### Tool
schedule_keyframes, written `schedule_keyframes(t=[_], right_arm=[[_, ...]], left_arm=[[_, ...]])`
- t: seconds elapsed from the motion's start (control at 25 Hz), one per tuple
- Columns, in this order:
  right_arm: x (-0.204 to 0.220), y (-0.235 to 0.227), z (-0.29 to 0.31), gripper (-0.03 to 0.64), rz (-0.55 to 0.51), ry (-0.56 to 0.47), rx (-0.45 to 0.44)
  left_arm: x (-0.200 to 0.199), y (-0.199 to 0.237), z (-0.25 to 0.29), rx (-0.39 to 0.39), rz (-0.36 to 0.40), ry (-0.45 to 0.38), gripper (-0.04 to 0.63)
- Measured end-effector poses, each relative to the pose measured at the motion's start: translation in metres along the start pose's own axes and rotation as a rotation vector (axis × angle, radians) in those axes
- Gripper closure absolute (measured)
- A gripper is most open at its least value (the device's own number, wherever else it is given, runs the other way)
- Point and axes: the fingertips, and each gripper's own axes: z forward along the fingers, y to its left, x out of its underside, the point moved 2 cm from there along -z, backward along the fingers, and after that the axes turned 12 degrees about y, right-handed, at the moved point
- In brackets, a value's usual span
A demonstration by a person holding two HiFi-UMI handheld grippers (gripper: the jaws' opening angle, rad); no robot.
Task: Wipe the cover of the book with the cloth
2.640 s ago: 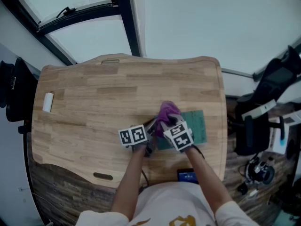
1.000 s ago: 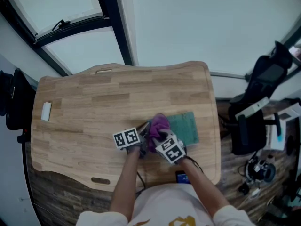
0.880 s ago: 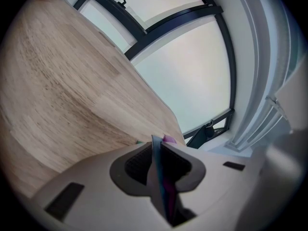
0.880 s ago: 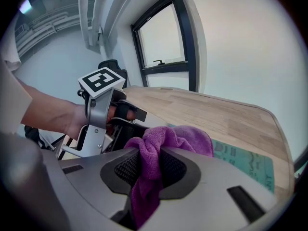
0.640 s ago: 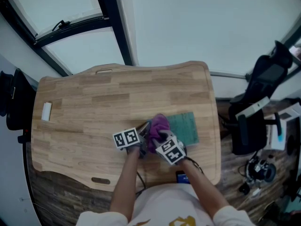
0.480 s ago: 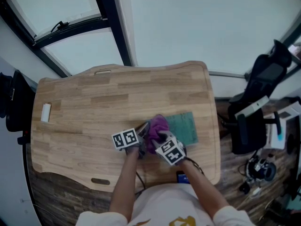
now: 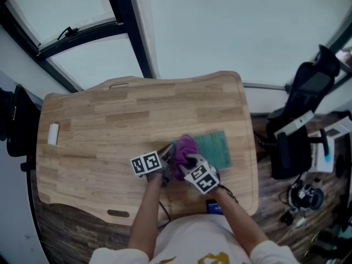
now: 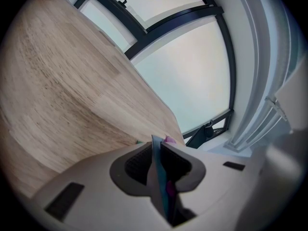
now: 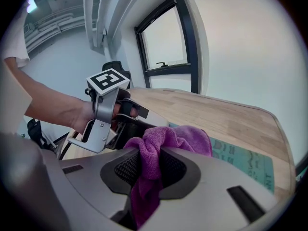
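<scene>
Jaws of the left gripper (image 8: 156, 160) are nearly together, nipping a thin teal edge, by its colour the book (image 7: 215, 149). Jaws of the right gripper (image 9: 149, 165) are clamped on a bunched purple cloth (image 9: 169, 139), which rests on the cover's nine o'clock end. The book lies flat at about four o'clock on the worktop (image 7: 110, 120).

The risks as I see them: that left pinch is slim, so a hard drag of the cloth could tug the book free or skew it. The cloth is wadded, so it may skim only a strip. The two grippers sit close and could knock.
</scene>
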Motion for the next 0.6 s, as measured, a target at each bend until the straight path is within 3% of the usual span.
schedule_keyframes(t=[0.6], right_arm=[[0.017,-0.014,-0.011,0.54,0.042,-0.013,0.015]], left_arm=[[0.0,0.0,0.0,0.005,-0.002,0.001,0.538]])
